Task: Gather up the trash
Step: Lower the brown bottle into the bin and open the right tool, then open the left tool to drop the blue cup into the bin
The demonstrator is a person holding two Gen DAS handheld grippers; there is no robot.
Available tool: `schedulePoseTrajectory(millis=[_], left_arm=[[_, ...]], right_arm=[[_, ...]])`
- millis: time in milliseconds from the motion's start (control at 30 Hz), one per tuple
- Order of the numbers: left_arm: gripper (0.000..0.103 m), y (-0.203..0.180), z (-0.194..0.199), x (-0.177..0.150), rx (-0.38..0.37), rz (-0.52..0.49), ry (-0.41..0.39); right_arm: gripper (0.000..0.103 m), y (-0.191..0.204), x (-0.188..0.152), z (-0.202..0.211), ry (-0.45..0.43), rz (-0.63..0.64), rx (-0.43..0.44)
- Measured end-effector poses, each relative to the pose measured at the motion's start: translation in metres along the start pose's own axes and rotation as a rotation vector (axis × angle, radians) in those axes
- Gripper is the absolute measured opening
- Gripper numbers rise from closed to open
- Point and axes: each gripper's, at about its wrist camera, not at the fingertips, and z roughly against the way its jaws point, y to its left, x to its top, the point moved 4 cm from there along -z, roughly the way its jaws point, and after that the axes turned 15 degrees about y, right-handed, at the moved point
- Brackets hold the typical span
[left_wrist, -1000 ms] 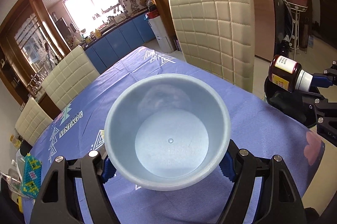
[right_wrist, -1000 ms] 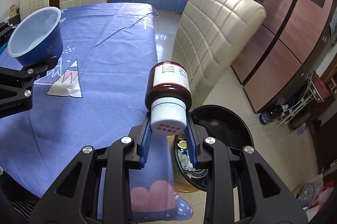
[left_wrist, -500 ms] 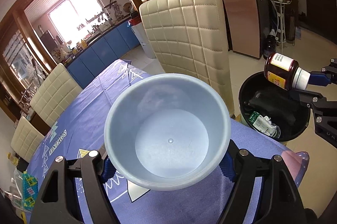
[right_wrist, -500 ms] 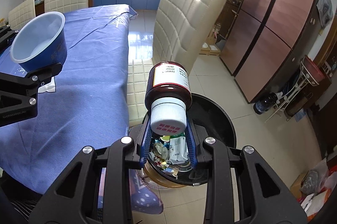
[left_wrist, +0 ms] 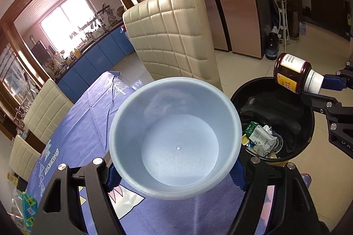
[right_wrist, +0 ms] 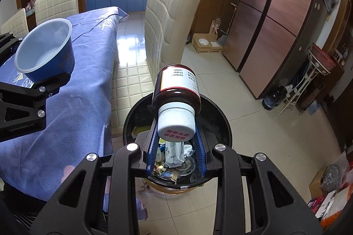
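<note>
Brown glass marks the bottle (right_wrist: 176, 89), which the right hand-held gripper (right_wrist: 176, 135) clamps by its white cap (right_wrist: 176, 122), its blue pads pressed against the cap on both sides; the bottle points forward and slightly down, label uppermost. Directly beneath and beyond it stands the black trash bin (right_wrist: 222, 122) on the tiled floor, at the corner of the table, already holding crumpled wrappers and small packets (left_wrist: 260, 137) against a black liner. In the right wrist view the bottle hangs over the bin's open mouth; in the left wrist view it appears above the bin's far rim (left_wrist: 291, 73), so it is judged to be over the opening or close to its edge. The left hand-held gripper (left_wrist: 176, 175) is closed on a wide blue plastic bowl (left_wrist: 174, 135), its pads bearing on the outer wall at either side; the bowl looks empty and is carried mouth up, over the table's corner just beside the bin. The table (left_wrist: 88, 124) is covered with a blue printed cloth, and a cream quilted chair (left_wrist: 172, 40) stands between it and the bin. Progress, as a judgement: both items are lifted and brought to the bin, so collection and carrying are largely done. Neither has been dropped yet. What remains is to let the bottle fall into the bin and then to tip or release the bowl there, if it too counts as trash. Whether more rubbish lies elsewhere on the table cannot be told from these views.
</note>
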Motion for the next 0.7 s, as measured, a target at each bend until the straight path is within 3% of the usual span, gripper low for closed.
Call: schedulePoseTrajectory(millis=[233, 700], left_arm=[[0.074, -0.013, -0.003, 0.008, -0.006, -0.017, 0.002], [0.074, -0.043, -0.013, 0.026, -0.025, -0.061, 0.013]], right_arm=[[0.036, -0.021, 0.002, -0.006, -0.012, -0.054, -0.005], [0.036, -0.054, -0.009, -0.023, 0.007, -0.112, -0.014]])
